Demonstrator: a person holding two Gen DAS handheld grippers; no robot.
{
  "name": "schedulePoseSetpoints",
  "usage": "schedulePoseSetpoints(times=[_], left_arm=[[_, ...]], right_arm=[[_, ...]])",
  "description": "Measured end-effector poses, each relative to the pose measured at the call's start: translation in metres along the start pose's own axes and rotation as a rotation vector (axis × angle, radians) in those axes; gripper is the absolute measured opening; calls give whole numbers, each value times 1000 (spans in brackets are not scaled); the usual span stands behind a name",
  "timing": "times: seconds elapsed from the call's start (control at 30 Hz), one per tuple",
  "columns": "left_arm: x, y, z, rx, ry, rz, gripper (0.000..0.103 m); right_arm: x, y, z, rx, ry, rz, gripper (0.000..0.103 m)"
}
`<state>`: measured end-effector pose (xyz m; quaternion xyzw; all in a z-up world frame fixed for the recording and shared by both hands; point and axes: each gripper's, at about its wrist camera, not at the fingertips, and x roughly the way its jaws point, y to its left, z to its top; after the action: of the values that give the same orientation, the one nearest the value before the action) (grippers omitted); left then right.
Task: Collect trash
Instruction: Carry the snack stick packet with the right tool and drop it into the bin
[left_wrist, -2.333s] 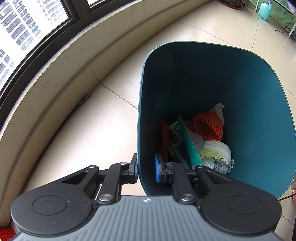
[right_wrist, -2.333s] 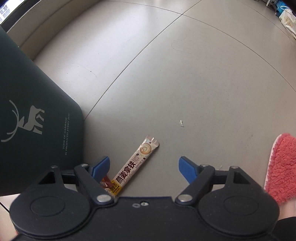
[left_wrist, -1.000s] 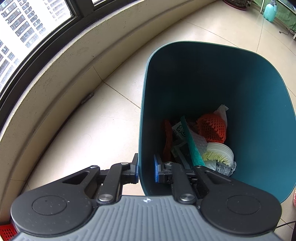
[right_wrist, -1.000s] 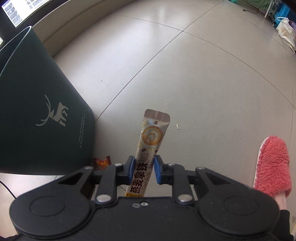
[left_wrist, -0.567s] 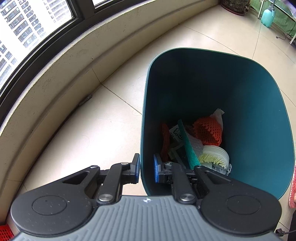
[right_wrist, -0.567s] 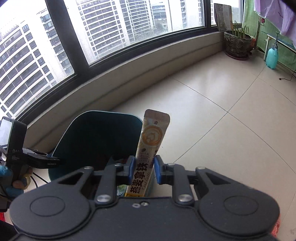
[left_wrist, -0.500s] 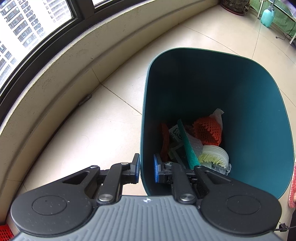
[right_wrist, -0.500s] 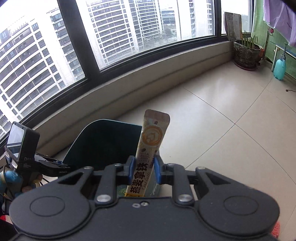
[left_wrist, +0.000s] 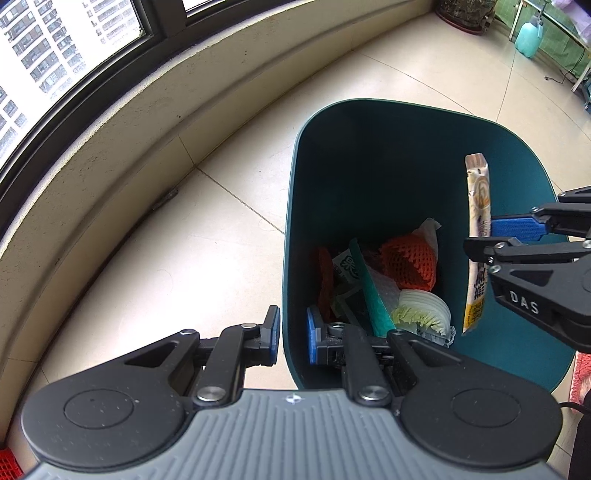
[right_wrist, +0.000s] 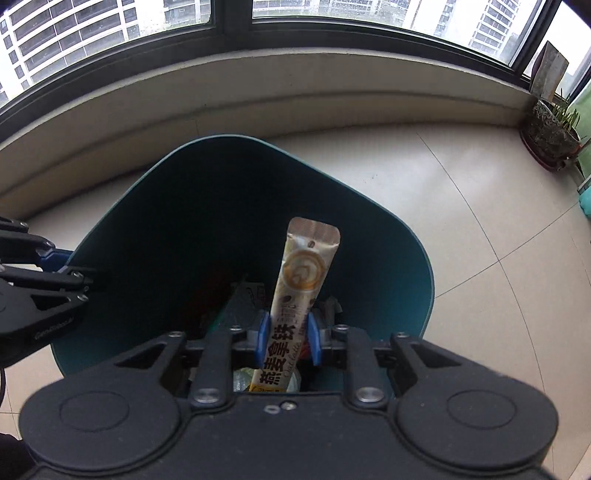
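The right gripper (right_wrist: 286, 339) was clenched on a coffee stick sachet (right_wrist: 295, 302), holding it upright over the open mouth of the teal bin (left_wrist: 295, 221). The left gripper (left_wrist: 291, 334) pinched the bin's wall at the rim, at six o'clock in its own view. The sachet hung close to the three o'clock rim there (left_wrist: 478, 236). If let go from that spot, it could probably clip the rim and tumble outside; a slipping left grip might also let the bin tip.
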<state>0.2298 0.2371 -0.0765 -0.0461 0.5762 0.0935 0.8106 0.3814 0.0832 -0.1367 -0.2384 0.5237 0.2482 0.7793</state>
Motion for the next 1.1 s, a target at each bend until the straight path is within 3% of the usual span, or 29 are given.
schedulePoseSetpoints(times=[0.27, 0.5, 0.83, 1.1], left_arm=[[4, 4, 1, 1, 7, -2, 14], [6, 1, 1, 12, 9, -8, 14], [6, 2, 0, 15, 6, -6, 14], [7, 2, -1, 16, 7, -6, 14]], right_arm=[[58, 11, 13, 17, 109, -42, 21], [73, 18, 22, 37, 130, -33, 27], [-6, 0, 2, 51, -10, 89, 38], [-64, -35, -10, 120, -101, 118, 44]])
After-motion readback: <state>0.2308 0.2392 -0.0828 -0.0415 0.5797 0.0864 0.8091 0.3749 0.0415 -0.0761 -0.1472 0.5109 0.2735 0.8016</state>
